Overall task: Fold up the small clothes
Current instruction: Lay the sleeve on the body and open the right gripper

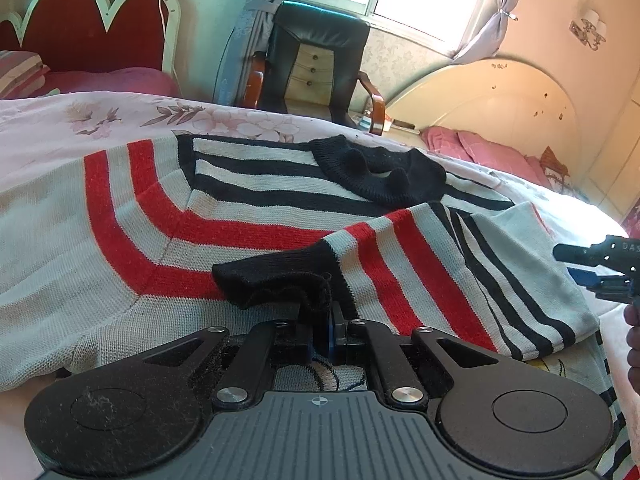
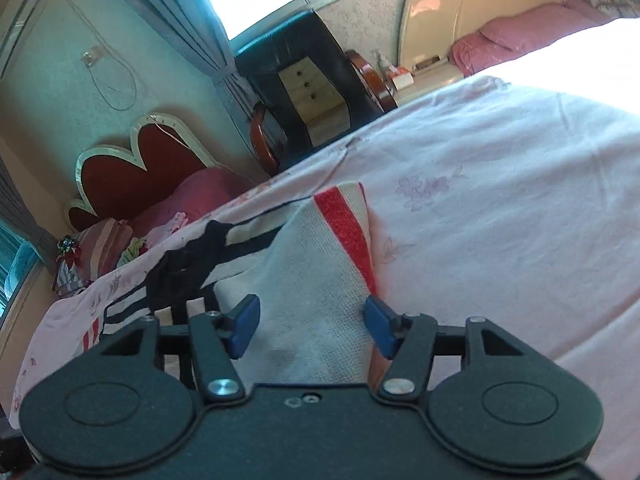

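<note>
A knit sweater [image 1: 240, 208] with red, white and black stripes lies spread on the bed, its black collar [image 1: 380, 172] toward the far side. One sleeve is folded across the body, and my left gripper [image 1: 322, 320] is shut on that sleeve's black cuff [image 1: 276, 276]. At the right edge of the left wrist view, my right gripper [image 1: 600, 272] hovers beside the sweater's folded edge. In its own view the right gripper [image 2: 312, 312] stands open, its blue pads [image 2: 244, 320] well apart. A white part of the sweater [image 2: 304, 256] with a red stripe lies between and below them, not pinched.
The bed is covered by a pink flowered sheet [image 1: 200, 116]. Beyond it stand a black armchair [image 1: 316, 64], a red scalloped headboard [image 1: 80, 32] and a cream headboard [image 1: 500, 104] with pink pillows. A person's hand [image 1: 634, 336] shows at the right edge.
</note>
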Action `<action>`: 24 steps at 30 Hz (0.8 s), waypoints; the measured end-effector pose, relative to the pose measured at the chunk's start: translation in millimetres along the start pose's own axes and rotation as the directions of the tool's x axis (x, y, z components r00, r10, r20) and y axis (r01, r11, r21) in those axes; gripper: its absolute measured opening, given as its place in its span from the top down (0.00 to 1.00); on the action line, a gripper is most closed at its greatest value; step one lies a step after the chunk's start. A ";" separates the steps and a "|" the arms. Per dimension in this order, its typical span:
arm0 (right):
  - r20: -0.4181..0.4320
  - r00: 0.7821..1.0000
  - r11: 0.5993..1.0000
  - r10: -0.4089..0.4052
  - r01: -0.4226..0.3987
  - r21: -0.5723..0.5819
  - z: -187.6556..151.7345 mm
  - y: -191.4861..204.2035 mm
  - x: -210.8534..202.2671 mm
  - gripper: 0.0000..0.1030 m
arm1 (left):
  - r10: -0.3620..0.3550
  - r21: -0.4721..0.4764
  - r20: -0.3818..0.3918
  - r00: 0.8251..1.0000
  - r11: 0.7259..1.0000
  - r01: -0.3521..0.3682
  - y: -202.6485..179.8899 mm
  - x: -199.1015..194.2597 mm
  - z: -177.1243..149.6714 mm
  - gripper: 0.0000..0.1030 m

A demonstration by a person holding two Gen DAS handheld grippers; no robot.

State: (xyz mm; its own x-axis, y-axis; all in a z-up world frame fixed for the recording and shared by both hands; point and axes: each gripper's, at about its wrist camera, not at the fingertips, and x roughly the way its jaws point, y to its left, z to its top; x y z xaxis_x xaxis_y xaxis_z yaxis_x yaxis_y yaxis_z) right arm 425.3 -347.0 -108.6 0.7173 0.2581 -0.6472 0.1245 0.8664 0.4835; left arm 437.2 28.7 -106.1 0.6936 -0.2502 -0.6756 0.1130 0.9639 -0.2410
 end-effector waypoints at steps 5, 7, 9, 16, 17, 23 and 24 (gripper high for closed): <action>0.042 0.998 0.991 -0.050 0.055 -0.125 -8.0 8.4 -10.4 0.91 | 0.001 0.000 0.076 0.997 1.000 -0.001 -0.9 -12.0 -3.4 0.95; 0.069 0.994 0.993 -0.081 0.087 -0.084 -5.8 -0.7 -13.8 0.92 | 0.016 -0.015 0.067 0.998 1.000 -0.015 -0.9 -10.9 -5.7 0.95; 0.032 0.994 0.988 -0.106 0.109 -0.107 -9.5 -1.1 -4.6 0.90 | 0.030 -0.007 0.039 0.999 1.000 -0.030 -3.4 -4.5 -8.6 0.95; 0.060 0.990 0.973 -0.127 0.136 -0.188 -21.0 17.4 -34.1 0.73 | 0.040 0.005 0.018 0.999 0.999 -0.040 -6.4 -6.2 -2.9 0.95; 0.061 0.989 0.967 -0.133 0.143 -0.211 -25.2 21.5 -38.7 0.73 | 0.045 0.005 0.017 0.999 0.999 -0.045 -7.2 -5.4 -3.1 0.95; 0.013 0.975 0.929 -0.223 0.217 -0.301 -46.5 23.7 -30.2 0.64 | 0.056 0.014 0.005 0.998 0.998 -0.056 -11.3 -3.9 0.0 0.95; 0.018 0.974 0.929 -0.225 0.220 -0.298 -46.8 23.3 -30.9 0.67 | 0.057 0.025 0.003 0.998 0.998 -0.057 -12.0 -4.7 -0.1 0.95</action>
State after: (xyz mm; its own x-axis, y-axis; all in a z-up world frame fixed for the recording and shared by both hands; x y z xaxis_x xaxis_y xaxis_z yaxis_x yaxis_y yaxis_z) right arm 374.0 -314.8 -105.0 0.6833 0.0491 -0.7285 0.0687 0.9890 0.1311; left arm 432.5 18.3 -100.0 0.7011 -0.1944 -0.6860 0.0909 0.9786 -0.1843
